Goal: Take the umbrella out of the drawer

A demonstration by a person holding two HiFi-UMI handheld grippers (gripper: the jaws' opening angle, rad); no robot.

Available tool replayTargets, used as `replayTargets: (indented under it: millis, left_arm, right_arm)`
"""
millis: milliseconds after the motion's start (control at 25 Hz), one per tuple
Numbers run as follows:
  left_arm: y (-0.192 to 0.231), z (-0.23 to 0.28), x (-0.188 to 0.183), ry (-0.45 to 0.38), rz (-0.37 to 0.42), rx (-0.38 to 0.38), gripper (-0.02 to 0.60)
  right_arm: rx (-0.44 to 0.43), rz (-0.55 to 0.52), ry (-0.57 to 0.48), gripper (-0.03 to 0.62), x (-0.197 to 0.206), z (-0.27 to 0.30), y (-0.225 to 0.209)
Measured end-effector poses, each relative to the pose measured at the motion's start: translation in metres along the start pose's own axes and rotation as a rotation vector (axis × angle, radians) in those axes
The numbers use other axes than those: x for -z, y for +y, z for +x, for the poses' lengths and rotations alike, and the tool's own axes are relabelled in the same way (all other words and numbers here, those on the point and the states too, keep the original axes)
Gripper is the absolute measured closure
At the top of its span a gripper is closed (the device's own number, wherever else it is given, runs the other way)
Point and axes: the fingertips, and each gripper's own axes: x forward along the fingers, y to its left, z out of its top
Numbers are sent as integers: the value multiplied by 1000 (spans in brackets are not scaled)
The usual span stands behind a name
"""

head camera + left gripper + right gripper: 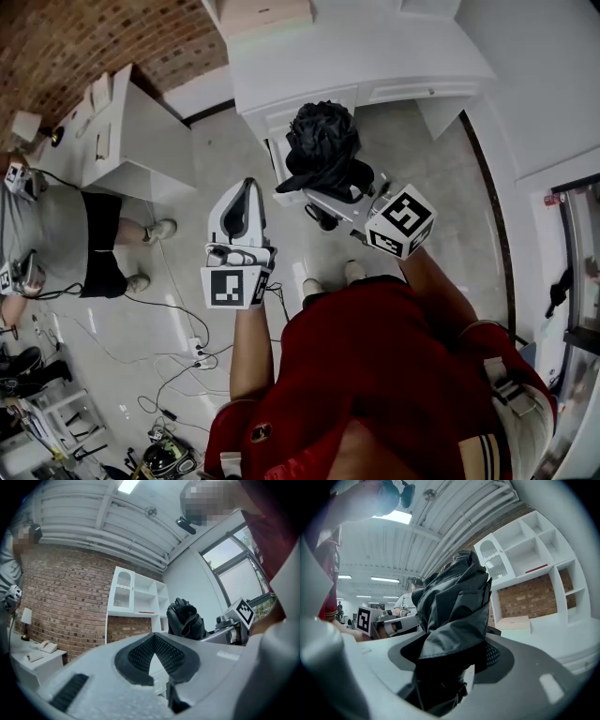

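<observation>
A folded black umbrella (323,141) is clamped between the jaws of my right gripper (330,197), held up in front of the white cabinet (356,56). In the right gripper view its crumpled fabric (454,602) fills the space between the pads of that gripper (452,641). My left gripper (246,192) hovers to the left of the umbrella, apart from it. Its fingertips meet with nothing between them (154,637). From there the umbrella (185,618) shows to the right, with the right gripper's marker cube (244,612) beside it. The drawer is mostly hidden under the umbrella.
A white desk (141,141) stands at the left against the brick wall (66,42). A seated person (84,244) is beside it. Cables (178,352) trail over the floor at lower left. A white shelf unit (136,597) stands ahead.
</observation>
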Motion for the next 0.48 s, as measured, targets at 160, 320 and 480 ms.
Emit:
replayTargets:
  millis: [160,320,480]
  left_arm:
    - [-3,0,1,0,2,9,577]
    - [-6,1,3,3,6,19,577]
    - [-11,2,3,5,7,28,577]
  right_arm:
    - [1,-5,5,286,1,-4,2]
    - [3,-11,5,286,0,-5,1]
    - [7,-10,5,286,1,-9,0]
